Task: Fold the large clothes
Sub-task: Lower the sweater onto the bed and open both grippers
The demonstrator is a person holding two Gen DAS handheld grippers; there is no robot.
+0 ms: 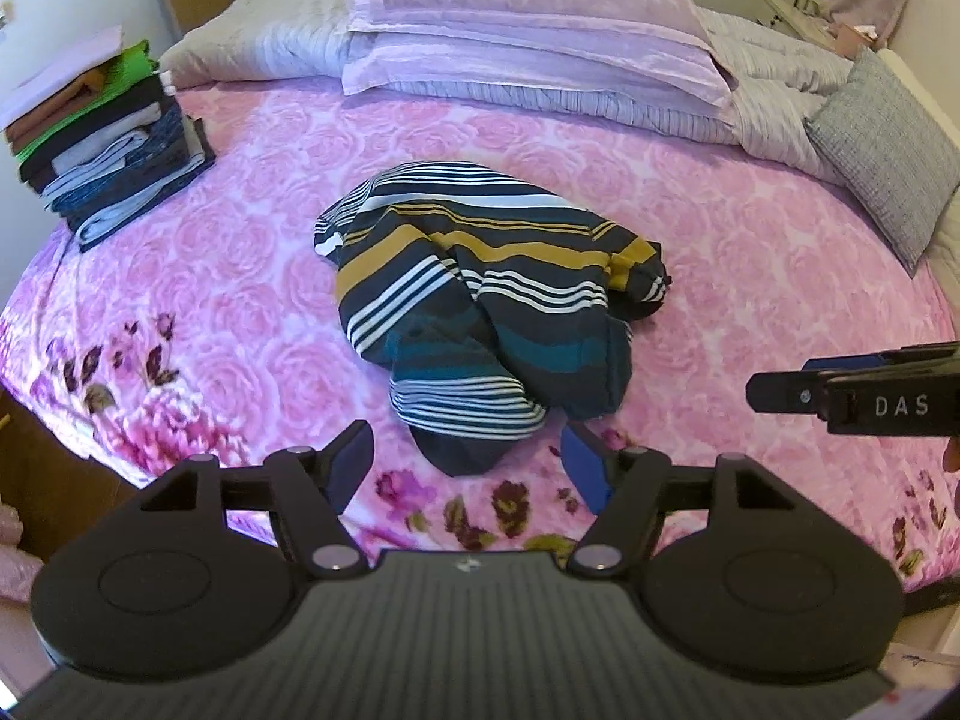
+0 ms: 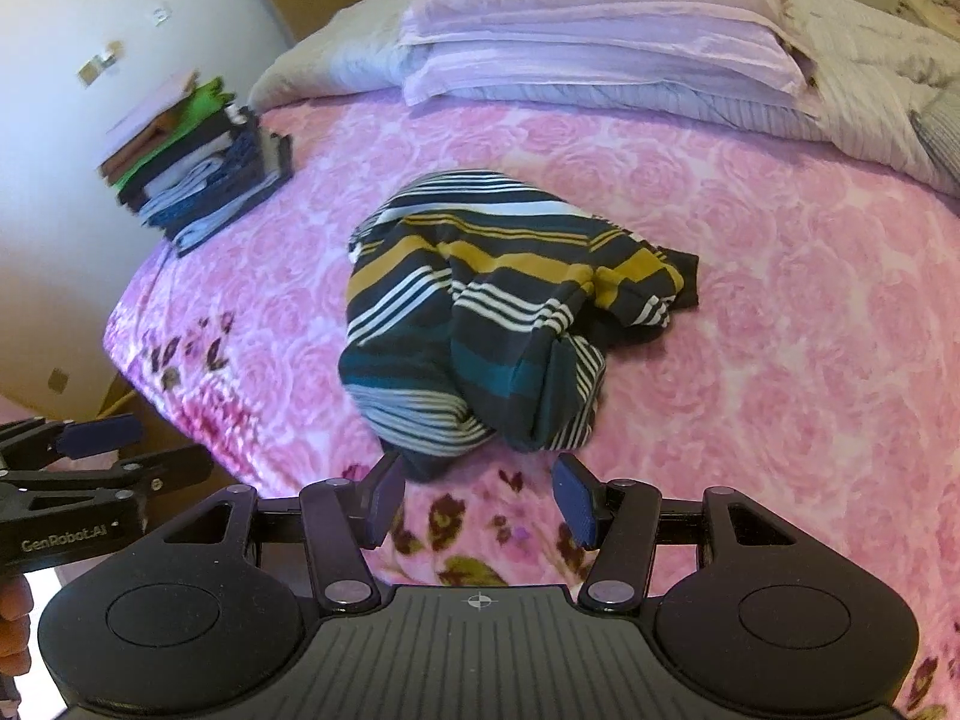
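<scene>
I see the striped garment (image 1: 480,312) in a crumpled heap near the middle of the bed (image 1: 750,276), on the pink rose-pattern cover. It has dark, white, mustard and teal stripes, and one end of it hangs toward me, close to the flowered border of the cover.

My left gripper (image 1: 468,468) hovers over the near edge of the bed with its jaws apart. Nothing is between the blue pads; only the lower tip of the garment shows beyond the gap, and the pads do not touch it. My right gripper (image 2: 480,498) is in a similar place, also with jaws apart and nothing held, and the lower end of the garment lies just beyond its fingers. In the left wrist view the right gripper comes in from the right edge, well apart from the cloth.

On the far left corner of the bed stands a stack of folded clothes (image 1: 114,144), with a green piece near its top. Behind the garment, at the head of the bed, lie lilac pillows (image 1: 528,42) on a striped quilt, and a grey cushion (image 1: 882,150) is at the right side.
</scene>
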